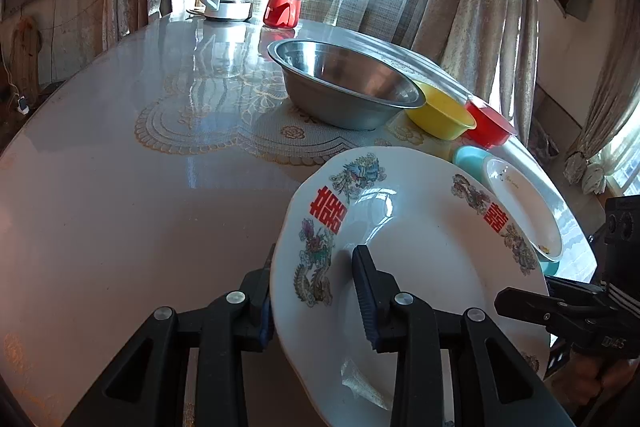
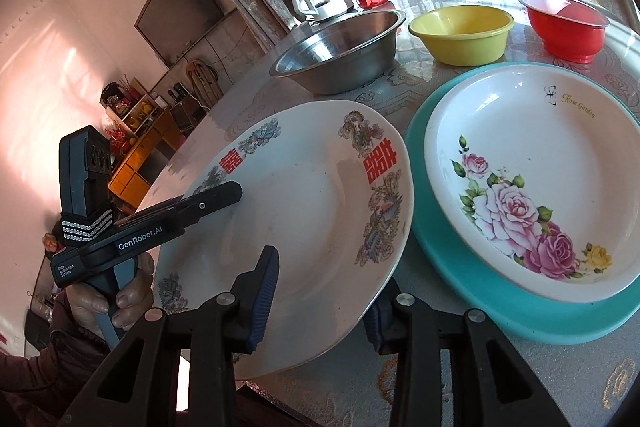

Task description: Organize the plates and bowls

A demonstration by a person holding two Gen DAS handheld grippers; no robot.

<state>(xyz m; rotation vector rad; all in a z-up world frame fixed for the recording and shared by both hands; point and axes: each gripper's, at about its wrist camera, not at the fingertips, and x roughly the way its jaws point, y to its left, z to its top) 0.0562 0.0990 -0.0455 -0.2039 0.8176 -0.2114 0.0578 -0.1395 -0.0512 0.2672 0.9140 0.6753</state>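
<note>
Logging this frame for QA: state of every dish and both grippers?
dragon plate: tilted, rim gripped on both sides
left gripper: shut on dragon plate
right gripper: shut on dragon plate
rose plate: stacked on teal plate
steel bowl: upright, empty
yellow bowl: upright, empty
red bowl: upright

1. The dragon plate (image 1: pixel 420 267) runs off the left wrist view's bottom edge at 6 o'clock.
2. The teal plate (image 1: pixel 470 159) lies mostly hidden behind it, toward 2 o'clock.
</note>
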